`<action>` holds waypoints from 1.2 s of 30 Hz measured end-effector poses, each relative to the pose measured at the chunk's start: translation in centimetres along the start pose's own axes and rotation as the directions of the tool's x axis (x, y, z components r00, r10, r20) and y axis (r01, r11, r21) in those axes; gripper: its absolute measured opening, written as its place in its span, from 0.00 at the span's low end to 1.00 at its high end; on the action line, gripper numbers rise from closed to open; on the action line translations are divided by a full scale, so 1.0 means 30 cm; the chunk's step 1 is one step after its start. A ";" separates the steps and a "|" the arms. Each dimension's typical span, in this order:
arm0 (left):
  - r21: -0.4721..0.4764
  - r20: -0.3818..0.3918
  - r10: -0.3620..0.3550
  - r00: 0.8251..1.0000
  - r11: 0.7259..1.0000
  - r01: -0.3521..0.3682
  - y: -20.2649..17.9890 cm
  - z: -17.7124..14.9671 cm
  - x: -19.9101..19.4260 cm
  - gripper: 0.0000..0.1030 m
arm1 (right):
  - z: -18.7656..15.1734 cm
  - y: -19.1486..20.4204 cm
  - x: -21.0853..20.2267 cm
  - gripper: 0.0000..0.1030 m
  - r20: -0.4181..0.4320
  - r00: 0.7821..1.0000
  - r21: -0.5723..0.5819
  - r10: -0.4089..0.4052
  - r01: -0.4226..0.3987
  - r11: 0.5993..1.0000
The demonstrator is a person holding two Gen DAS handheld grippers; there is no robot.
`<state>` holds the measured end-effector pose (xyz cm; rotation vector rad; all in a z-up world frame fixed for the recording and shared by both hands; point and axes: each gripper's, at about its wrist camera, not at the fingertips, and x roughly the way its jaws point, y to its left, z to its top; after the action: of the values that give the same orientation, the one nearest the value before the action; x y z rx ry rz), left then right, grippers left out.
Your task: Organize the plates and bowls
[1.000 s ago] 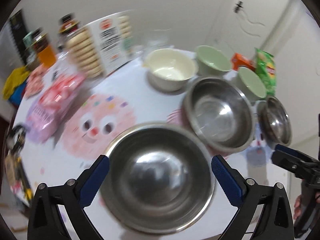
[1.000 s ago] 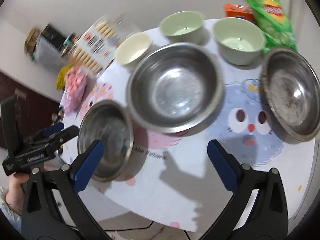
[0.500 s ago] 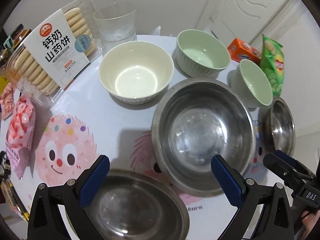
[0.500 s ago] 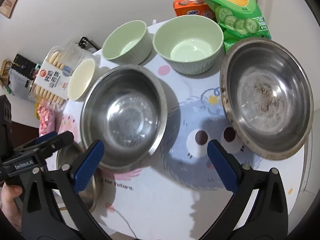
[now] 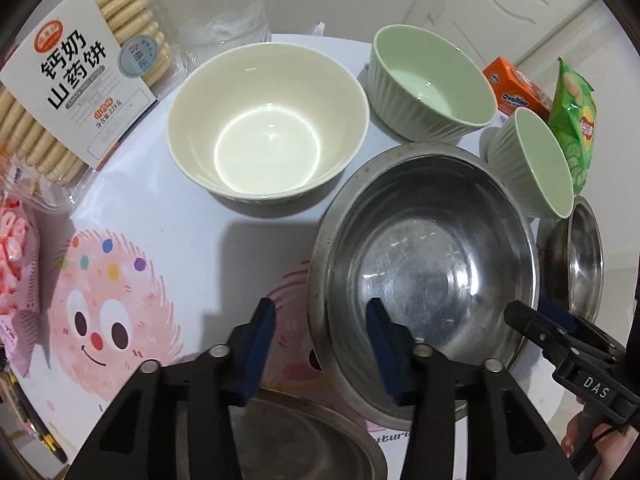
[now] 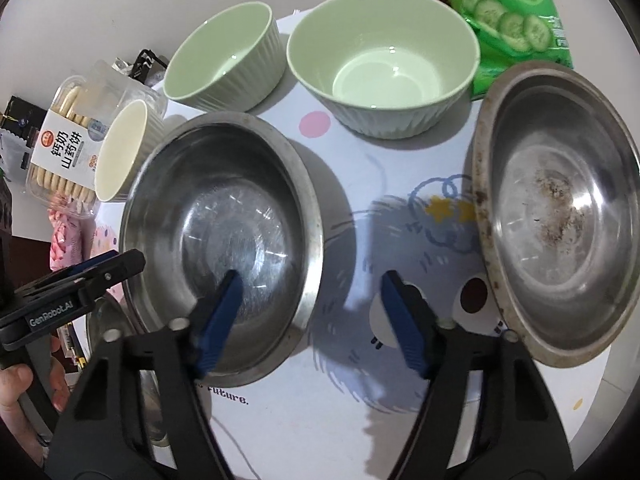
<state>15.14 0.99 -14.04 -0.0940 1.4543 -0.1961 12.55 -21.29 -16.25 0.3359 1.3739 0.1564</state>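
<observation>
Both tongs have dropped toward the big steel bowl (image 5: pixel 424 276) since the earlier frames, and their jaws, wide apart then, are closing now. That bowl sits mid-tabletop. The left tongs (image 5: pixel 320 344) straddle its near-left rim, one pad inside, one outside; the right tongs (image 6: pixel 308 312) straddle its right rim the same way. Neither pair visibly presses the metal yet, so nothing is held.

Around it: a cream bowl (image 5: pixel 268 124) to the far left, two green bowls (image 6: pixel 222 64) (image 6: pixel 384 64) at the far side, a soiled steel bowl (image 6: pixel 560 208) to the right, and a third steel bowl (image 5: pixel 304 440) at the near edge, partly under the left tongs. Further out lie a biscuit pack (image 5: pixel 72 80), a glass (image 5: pixel 224 4), an orange box (image 5: pixel 516 92), a chip bag (image 6: pixel 508 12) and a pink packet (image 5: pixel 16 272). The tabletop (image 5: pixel 160 216) carries a cartoon-printed cover.

This looks like the grasp step for the middle bowl, taken two-handed, probably so it can be nested with another steel bowl. The next move calls for both pairs to pinch the rim firmly and lift evenly; thin, slick steel may slip or tilt if one side leads.
</observation>
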 end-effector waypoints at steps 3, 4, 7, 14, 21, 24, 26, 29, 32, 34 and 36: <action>0.000 -0.004 0.012 1.000 1.000 -0.012 0.005 0.000 0.011 0.35 | 0.004 -0.009 0.010 0.63 -0.010 1.000 0.014 -0.003 0.003 1.000; 0.002 -0.006 0.018 1.000 1.000 -0.018 0.005 0.001 0.015 0.29 | 0.006 -0.012 0.013 0.60 -0.010 1.000 0.016 -0.006 0.006 1.000; -0.004 -0.010 0.009 1.000 1.000 -0.009 0.002 0.005 0.028 0.24 | 0.011 -0.014 0.024 0.36 -0.027 1.000 0.016 0.001 -0.001 1.000; 0.011 -0.005 -0.014 1.000 1.000 0.014 -0.001 0.003 0.031 0.13 | 0.010 -0.011 0.025 0.14 -0.031 0.999 0.009 0.035 -0.035 0.999; 0.021 0.041 -0.027 0.999 0.999 0.026 -0.021 -0.004 -0.006 0.12 | 0.005 0.003 0.005 0.14 -0.008 0.999 0.002 0.032 -0.032 1.000; 0.028 0.053 -0.033 0.998 0.999 0.032 -0.030 -0.013 -0.026 0.12 | 0.000 -0.001 -0.021 0.14 0.008 1.000 0.005 0.030 -0.030 1.000; 0.032 0.061 -0.038 0.997 0.999 0.036 -0.039 -0.024 -0.043 0.12 | -0.009 0.001 -0.042 0.14 0.021 0.999 0.004 0.030 -0.030 1.000; 0.043 0.079 -0.032 0.996 0.999 0.029 -0.040 -0.037 -0.085 0.12 | -0.021 0.008 -0.076 0.14 0.038 0.999 -0.011 0.023 -0.023 1.000; 0.060 0.118 -0.012 0.993 0.998 0.005 -0.048 -0.061 -0.137 0.12 | -0.035 0.025 -0.113 0.14 0.052 0.998 -0.024 0.028 -0.026 0.999; 0.050 0.130 -0.017 0.991 0.999 0.010 -0.037 -0.089 -0.173 0.12 | -0.049 0.037 -0.144 0.14 0.065 0.997 -0.037 0.028 -0.026 0.999; 0.040 0.141 -0.016 0.990 0.999 0.011 -0.028 -0.113 -0.202 0.12 | -0.064 0.050 -0.171 0.14 0.070 0.997 -0.048 0.040 -0.037 0.998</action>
<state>11.08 1.49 -8.36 -0.0841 1.3086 -0.2243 9.80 -21.17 -11.28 0.3259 1.2918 0.2067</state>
